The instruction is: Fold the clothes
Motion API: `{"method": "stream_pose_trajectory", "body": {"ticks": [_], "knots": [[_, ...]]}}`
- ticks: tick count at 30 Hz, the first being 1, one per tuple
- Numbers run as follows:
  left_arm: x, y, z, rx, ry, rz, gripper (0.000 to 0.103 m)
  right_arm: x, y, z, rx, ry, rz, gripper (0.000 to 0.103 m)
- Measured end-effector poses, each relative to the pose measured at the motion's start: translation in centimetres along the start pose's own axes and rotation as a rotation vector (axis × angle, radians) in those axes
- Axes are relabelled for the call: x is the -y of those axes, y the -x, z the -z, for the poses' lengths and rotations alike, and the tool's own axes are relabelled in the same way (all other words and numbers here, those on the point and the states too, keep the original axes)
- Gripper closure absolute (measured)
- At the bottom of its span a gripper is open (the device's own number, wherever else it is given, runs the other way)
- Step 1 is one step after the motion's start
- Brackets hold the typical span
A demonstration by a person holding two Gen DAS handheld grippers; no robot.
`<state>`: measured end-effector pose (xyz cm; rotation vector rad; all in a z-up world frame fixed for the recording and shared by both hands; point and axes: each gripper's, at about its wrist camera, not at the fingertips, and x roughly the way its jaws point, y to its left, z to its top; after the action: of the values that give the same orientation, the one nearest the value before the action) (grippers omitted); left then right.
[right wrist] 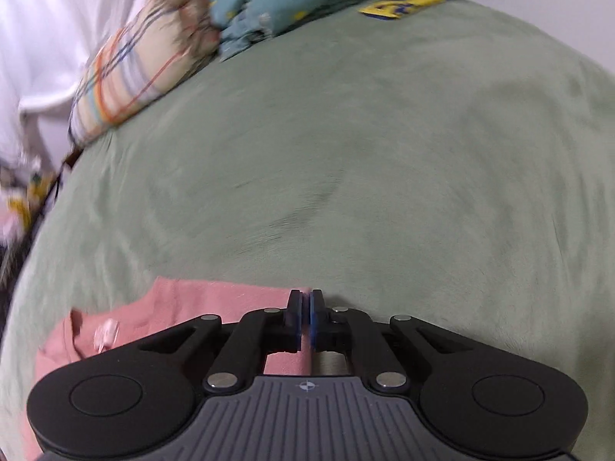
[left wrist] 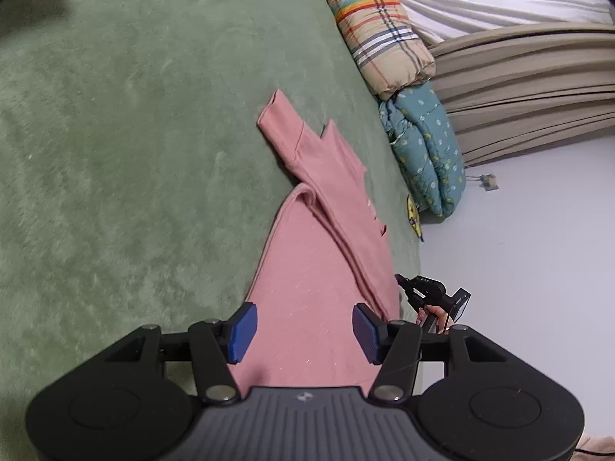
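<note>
Green bedspread (left wrist: 115, 153) under pink garment (left wrist: 307, 307), between open left tool (left wrist: 303, 326) pads.

Both wrist cameras look low and close across the green bed (left wrist: 134, 134), sharing the pink garment (left wrist: 307, 269) and plaid quilt (right wrist: 127, 73).

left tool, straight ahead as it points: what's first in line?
Likely the pink garment: it lies between the open left tool's fingers and runs ahead to the folded sleeve; height above it is unclear.
</note>
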<state>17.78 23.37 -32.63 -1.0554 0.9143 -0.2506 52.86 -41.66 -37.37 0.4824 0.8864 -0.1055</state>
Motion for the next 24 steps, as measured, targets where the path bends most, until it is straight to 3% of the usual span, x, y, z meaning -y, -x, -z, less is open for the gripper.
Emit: {"method": "stream_pose_trajectory", "body": {"ticks": [2,3,4,7,8,11,13,14,21,23,24], "knots": [[0.3,0.2,0.3,-0.007,-0.008,-0.008,0.049,2.6,0.6,0.2,0.033,-0.121,-0.081,0.101],[0.3,0.3,0.4,-0.008,-0.008,-0.008,0.049,3.4,1.3,0.5,0.061,-0.163,-0.124,0.095],[0.4,0.3,0.5,-0.010,-0.010,-0.007,0.049,3.4,2.1,0.8,0.078,-0.151,-0.174,0.092],[0.3,0.0,0.6,-0.024,-0.001,-0.005,0.049,2.7,3.5,1.4,0.074,-0.103,-0.284,0.067],[0.3,-0.2,0.6,-0.031,0.005,0.001,0.049,1.4,4.0,1.6,0.065,-0.059,-0.314,0.066],[0.9,-0.2,1.1,-0.033,-0.006,0.004,0.049,-0.3,2.8,1.3,0.005,-0.050,-0.247,0.066],[1.5,0.0,1.3,-0.025,-0.030,-0.009,0.049,-0.5,1.6,1.3,-0.056,-0.077,-0.172,0.097],[1.8,0.4,1.3,-0.018,-0.043,-0.017,0.049,-0.4,1.1,1.6,-0.068,-0.088,-0.164,0.100],[1.9,2.9,0.8,0.038,-0.043,-0.024,0.049,2.4,1.5,2.9,-0.009,-0.233,-0.194,0.101],[2.2,3.3,0.8,0.036,-0.059,-0.017,0.049,3.3,3.8,3.6,0.059,-0.217,-0.138,0.092],[2.3,3.4,0.8,0.035,-0.059,-0.009,0.049,3.8,5.2,4.3,0.042,-0.202,-0.191,0.084]]}}
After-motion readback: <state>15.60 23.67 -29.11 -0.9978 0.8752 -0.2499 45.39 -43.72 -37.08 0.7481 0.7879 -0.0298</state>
